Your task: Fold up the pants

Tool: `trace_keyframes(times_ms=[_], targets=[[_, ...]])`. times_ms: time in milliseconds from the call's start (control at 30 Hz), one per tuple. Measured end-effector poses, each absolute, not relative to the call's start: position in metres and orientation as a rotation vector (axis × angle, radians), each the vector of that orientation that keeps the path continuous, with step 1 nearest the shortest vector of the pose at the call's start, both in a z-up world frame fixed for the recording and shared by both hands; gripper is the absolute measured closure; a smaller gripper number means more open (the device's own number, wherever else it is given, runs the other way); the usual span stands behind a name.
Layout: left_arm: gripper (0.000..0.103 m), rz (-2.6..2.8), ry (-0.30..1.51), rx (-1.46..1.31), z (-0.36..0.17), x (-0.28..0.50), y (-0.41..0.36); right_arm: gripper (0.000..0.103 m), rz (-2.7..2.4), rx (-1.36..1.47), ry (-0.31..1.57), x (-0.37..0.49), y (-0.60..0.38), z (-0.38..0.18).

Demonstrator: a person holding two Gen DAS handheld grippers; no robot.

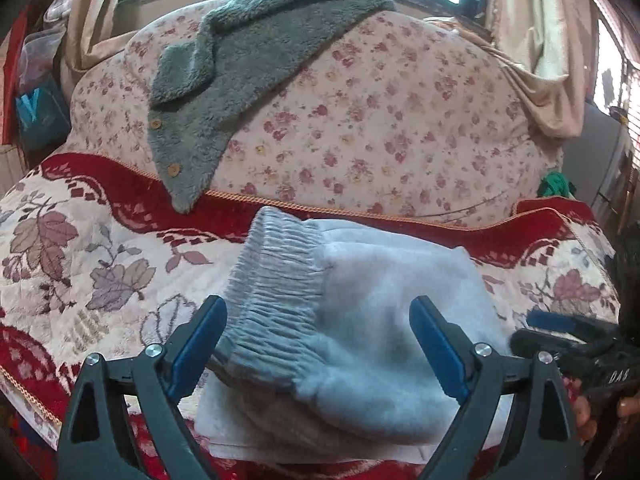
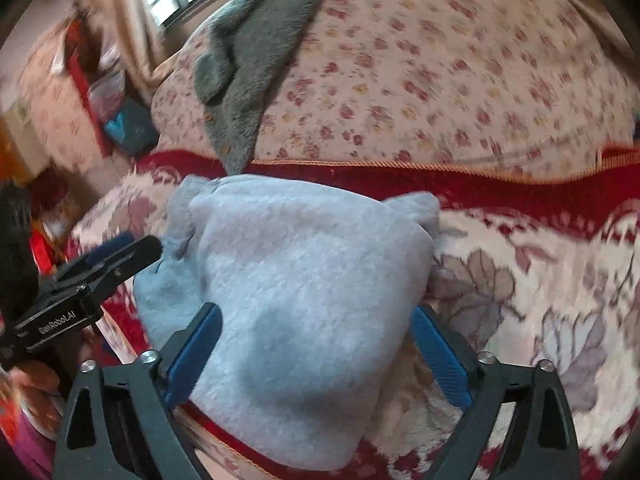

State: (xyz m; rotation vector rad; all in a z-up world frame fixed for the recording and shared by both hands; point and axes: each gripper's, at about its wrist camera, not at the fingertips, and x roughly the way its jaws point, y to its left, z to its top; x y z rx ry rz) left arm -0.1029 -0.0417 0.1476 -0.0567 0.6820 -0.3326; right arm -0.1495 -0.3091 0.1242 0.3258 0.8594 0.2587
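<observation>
Now | your left gripper [image 1: 318, 344] and right gripper [image 2: 316, 352] gape, unclamped | folded pants [image 1: 360, 320] rest between both jaws, apparently released to settle

Folded pants [image 1: 360, 320] lying on bedspread [image 1: 80, 260], at centre. At twelve o'clock behind, quilt [image 1: 400, 120] piled up, fleece garment [image 1: 248, 60] draped over it toward eleven.

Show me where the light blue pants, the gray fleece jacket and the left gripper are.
light blue pants [image 1: 392, 320], left wrist view, on the smooth folded fabric.
gray fleece jacket [image 1: 256, 60], left wrist view, on its fuzzy middle.
left gripper [image 1: 318, 344], left wrist view, midway between fingertips.
</observation>
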Motion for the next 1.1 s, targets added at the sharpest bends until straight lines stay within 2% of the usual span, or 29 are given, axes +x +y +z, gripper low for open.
trace_keyframes(times_ms=[500,633,833,1100], targets=[[0.007,-0.351,0.829,-0.195,0.109,-0.069,-0.003,0.0,0.38,0.628,0.974,-0.134,-0.349,0.068],[0.0,-0.416,0.881,-0.253,0.091,-0.062,0.006,0.0,0.454,0.727,0.99,-0.126,-0.35,0.048],[0.0,-0.497,0.951,-0.312,0.068,-0.049,0.006,0.0,0.554,0.814,1.035,-0.111,-0.337,0.027],[0.0,-0.578,0.948,-0.413,0.045,-0.039,0.007,0.0,0.611,0.931,1.054,-0.1,-0.332,0.003]])
